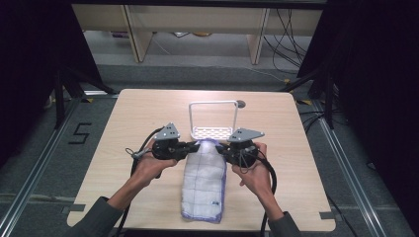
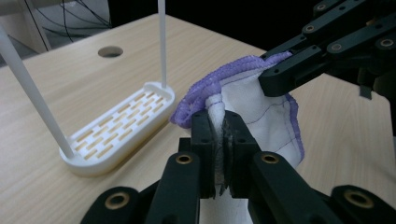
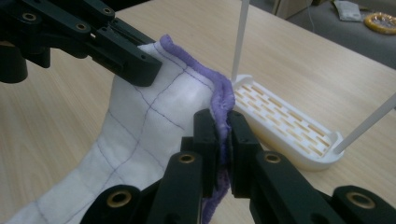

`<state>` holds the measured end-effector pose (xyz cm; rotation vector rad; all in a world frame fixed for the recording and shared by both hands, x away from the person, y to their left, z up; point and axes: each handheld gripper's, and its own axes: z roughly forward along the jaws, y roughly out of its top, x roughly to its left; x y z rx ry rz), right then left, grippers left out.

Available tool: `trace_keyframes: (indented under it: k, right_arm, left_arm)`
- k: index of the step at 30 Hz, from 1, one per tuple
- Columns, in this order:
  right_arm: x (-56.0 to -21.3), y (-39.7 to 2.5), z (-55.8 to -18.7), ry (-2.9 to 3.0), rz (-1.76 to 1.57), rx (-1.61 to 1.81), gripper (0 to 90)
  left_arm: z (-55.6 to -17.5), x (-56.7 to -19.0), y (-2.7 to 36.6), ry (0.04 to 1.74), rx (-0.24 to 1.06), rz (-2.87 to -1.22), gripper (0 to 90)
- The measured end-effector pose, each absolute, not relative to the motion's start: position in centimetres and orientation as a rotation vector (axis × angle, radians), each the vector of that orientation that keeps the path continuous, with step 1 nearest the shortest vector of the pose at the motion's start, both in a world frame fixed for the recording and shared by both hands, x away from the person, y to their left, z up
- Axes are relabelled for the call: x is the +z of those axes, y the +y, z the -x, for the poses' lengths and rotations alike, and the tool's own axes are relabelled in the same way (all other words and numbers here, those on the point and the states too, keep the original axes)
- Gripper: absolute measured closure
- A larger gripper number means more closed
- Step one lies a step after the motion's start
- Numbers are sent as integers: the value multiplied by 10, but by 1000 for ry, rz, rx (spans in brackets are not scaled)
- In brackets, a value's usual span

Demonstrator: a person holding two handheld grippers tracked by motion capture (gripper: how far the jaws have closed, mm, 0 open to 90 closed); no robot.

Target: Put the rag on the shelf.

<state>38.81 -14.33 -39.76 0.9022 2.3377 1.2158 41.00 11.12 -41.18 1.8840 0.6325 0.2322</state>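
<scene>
Beside the slotted white plastic rack (image 1: 212, 132) | quilted white cloth (image 1: 204, 182), purple-edged | left claw (image 2: 219, 140), right claw (image 3: 223, 135) clamped its corners.

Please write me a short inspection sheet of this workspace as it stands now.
Surface: light wooden table, round hole near the far edge.
Job's things: white cloth with purple hem, near end flat on the table, far end lifted; white rack with a tall wire frame just beyond it.
Clutter: nothing seen.
Grippers: left gripper and right gripper each shut on a far corner of the cloth.
Cables: one black cable trails from each gripper; more on the floor behind.
Surroundings: black curtains, wooden furniture legs, grey floor.
</scene>
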Motion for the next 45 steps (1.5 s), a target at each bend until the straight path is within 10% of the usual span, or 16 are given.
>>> trace_keyframes:
  k: [45]
  right_arm:
    - [-265, -155, -452, 2133, -932, 1340, 852]
  left_arm:
    - [-469, -277, 106, 668, 392, -1829, 838]
